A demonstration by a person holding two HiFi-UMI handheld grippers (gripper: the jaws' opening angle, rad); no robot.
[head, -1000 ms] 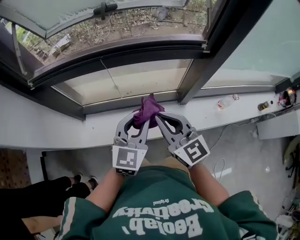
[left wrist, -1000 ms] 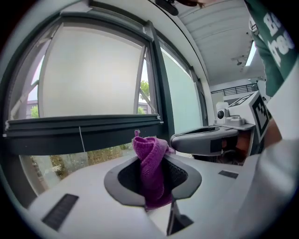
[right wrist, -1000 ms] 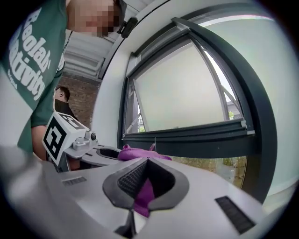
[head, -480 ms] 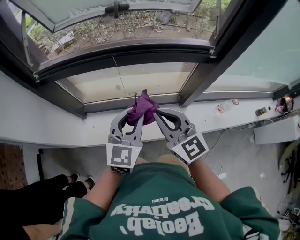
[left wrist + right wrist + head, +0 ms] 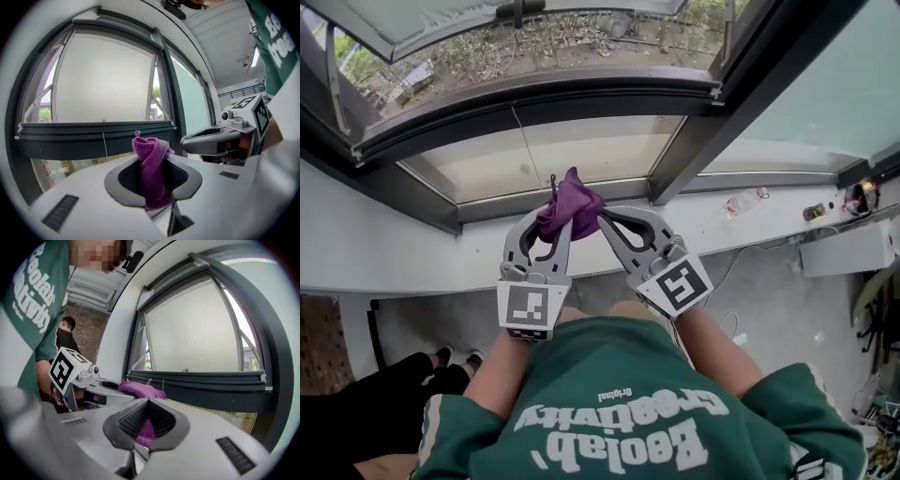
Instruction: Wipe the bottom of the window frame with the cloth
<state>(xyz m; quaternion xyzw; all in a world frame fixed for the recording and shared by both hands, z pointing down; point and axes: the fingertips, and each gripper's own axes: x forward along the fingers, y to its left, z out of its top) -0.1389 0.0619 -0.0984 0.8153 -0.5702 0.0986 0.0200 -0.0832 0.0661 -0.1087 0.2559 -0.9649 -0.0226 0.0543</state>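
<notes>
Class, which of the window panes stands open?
The top pane, swung outward; the lower pane and the right pane sit shut.

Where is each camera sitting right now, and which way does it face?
Head view: on the person's head, looking steeply down at the window frame. It shows the green shirt, forearms, left tool and right tool.
Left gripper view: on the left tool, facing the window along jaws shut on the purple cloth. The right tool shows at its right.
Right gripper view: on the right tool, facing the window. The left tool and the shirt show at its left.
Shared: all three show the cloth and the frame.
</notes>
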